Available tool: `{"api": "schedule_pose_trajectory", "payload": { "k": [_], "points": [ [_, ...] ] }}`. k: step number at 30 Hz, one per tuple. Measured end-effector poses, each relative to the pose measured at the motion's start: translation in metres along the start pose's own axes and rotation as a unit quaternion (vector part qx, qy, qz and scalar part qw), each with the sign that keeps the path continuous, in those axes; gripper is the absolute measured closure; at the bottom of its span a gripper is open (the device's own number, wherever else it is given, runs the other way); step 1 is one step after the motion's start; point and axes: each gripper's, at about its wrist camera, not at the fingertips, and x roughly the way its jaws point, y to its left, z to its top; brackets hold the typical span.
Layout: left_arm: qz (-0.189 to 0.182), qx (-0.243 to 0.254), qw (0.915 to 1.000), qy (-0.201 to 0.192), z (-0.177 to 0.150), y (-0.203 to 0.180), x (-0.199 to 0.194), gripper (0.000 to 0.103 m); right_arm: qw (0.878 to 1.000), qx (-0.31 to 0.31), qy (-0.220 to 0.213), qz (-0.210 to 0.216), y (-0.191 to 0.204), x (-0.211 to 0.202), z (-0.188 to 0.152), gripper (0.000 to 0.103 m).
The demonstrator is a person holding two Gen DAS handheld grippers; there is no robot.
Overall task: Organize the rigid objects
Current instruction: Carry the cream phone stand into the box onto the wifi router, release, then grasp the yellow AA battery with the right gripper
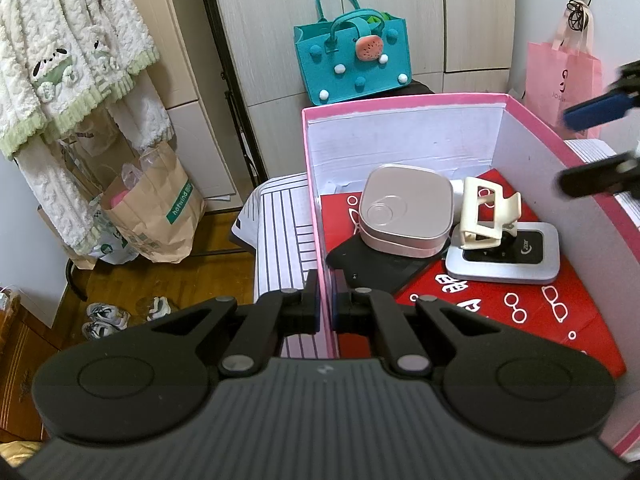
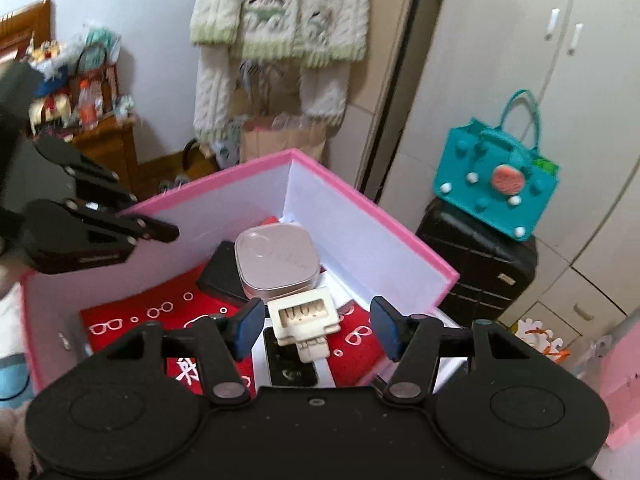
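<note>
The left tool (image 1: pixel 328 308) is clamped tight on the thin near wall of the pink cardboard box with a white matte lining (image 1: pixel 400 136), one pad on each face of the wall. Inside, a flat red card printed with white spectacles (image 1: pixel 520 312) covers the floor. On it lies a matte black slab (image 1: pixel 372 268), and a rounded-square, pale pink metal tin with a smooth lid (image 1: pixel 406 210) rests on top of that. Just beside the tin, a glossy cream plastic claw hair clip (image 1: pixel 486 214) sits on a silver-rimmed, black-faced flat device (image 1: pixel 508 256). The right tool (image 2: pixel 316 330) hangs above the clip, its blue-padded jaws spread wide and gripping nothing, pads clear of the clip on both sides. Behind the box stands a teal felt handbag (image 1: pixel 352 64) dotted with pompoms.
</note>
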Motion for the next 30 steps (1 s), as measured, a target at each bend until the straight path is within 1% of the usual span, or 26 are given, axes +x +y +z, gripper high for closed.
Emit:
{"api": "schedule_pose_trajectory", "payload": {
  "k": [6, 11, 15, 19, 22, 26, 30],
  "points": [
    [0.004, 0.008, 1.0, 0.001, 0.0, -0.001, 0.0, 0.099, 0.999, 0.023, -0.03, -0.032, -0.01, -0.045, -0.021, 0.038],
    [0.003, 0.005, 1.0, 0.001, -0.001, 0.0, 0.0, 0.099, 0.997, 0.057, -0.033, -0.05, -0.022, -0.064, -0.047, 0.038],
    [0.003, 0.005, 1.0, 0.001, -0.001, 0.001, 0.0, 0.099, 0.994, 0.087, -0.018, -0.059, -0.032, -0.062, -0.071, 0.037],
    [0.003, 0.004, 1.0, 0.001, -0.001, 0.0, 0.0, 0.099, 0.991, 0.116, 0.015, -0.068, -0.045, -0.05, -0.097, 0.035],
    [0.003, 0.003, 1.0, 0.001, -0.001, 0.0, 0.0, 0.099, 0.987, 0.145, 0.032, -0.066, -0.057, -0.04, -0.119, 0.035],
    [0.003, 0.001, 1.0, 0.001, -0.001, -0.001, 0.0, 0.099, 0.981, 0.178, 0.027, -0.071, -0.071, -0.026, -0.15, 0.033],
    [0.003, 0.001, 1.0, 0.001, -0.001, -0.001, 0.0, 0.099, 0.975, 0.22, 0.014, -0.031, -0.086, -0.016, -0.174, 0.033]
  ]
}}
